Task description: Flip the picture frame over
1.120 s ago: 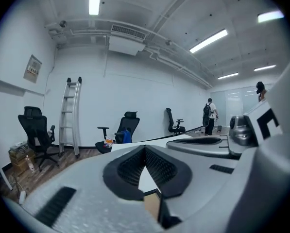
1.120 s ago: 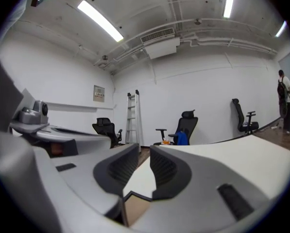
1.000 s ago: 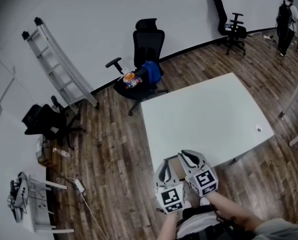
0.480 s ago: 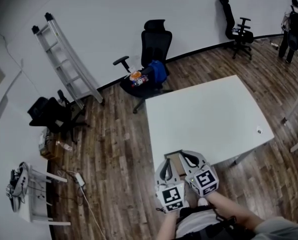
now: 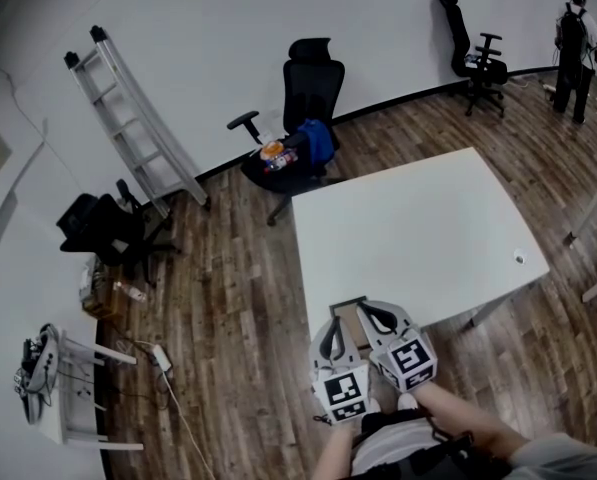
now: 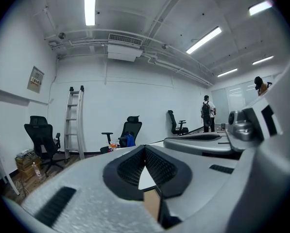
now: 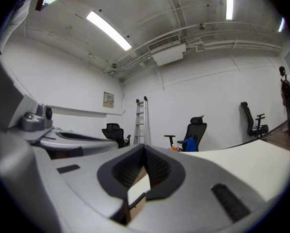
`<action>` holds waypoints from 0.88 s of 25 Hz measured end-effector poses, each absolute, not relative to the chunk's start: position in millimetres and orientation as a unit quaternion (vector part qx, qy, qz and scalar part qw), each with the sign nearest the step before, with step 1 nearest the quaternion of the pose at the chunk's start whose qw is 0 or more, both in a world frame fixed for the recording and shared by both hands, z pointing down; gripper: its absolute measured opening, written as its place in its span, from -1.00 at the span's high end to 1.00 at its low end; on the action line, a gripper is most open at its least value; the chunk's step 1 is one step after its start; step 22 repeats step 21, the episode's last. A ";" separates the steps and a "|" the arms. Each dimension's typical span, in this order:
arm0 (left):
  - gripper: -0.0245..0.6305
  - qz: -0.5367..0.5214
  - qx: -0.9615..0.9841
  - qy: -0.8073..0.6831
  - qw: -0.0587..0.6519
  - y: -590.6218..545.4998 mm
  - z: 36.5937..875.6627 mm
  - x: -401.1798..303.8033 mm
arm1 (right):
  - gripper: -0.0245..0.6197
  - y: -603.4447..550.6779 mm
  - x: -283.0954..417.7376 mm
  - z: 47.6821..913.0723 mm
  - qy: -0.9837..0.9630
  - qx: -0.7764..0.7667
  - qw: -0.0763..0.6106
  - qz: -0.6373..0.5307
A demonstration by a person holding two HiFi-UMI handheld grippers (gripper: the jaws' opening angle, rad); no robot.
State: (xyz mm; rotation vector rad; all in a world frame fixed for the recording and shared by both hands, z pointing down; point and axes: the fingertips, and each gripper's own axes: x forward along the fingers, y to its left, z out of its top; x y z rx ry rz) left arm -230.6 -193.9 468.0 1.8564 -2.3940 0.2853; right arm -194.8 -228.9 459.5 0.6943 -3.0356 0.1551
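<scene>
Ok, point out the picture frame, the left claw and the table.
picture frame (image 5: 347,317): head view, its brown backing.
left claw (image 6: 145,148): left gripper view, where the fingertips meet.
table (image 5: 418,218): head view, bare white top.

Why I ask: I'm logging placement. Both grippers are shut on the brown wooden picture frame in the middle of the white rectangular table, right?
Not the middle. The left gripper and right gripper are shut on the brown wooden picture frame at the near edge of the white rectangular table; the head view shows it.
</scene>
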 end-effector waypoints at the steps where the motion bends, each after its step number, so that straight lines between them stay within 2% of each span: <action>1: 0.92 0.095 0.609 -0.786 0.050 -193.4 468.7 -230.9 | 0.93 -228.6 -194.7 460.2 -0.974 0.223 0.012 0.049; 22: 0.92 0.103 0.602 -0.790 0.053 -193.3 478.2 -245.7 | 0.93 -231.0 -204.7 474.2 -0.975 0.215 0.027 0.045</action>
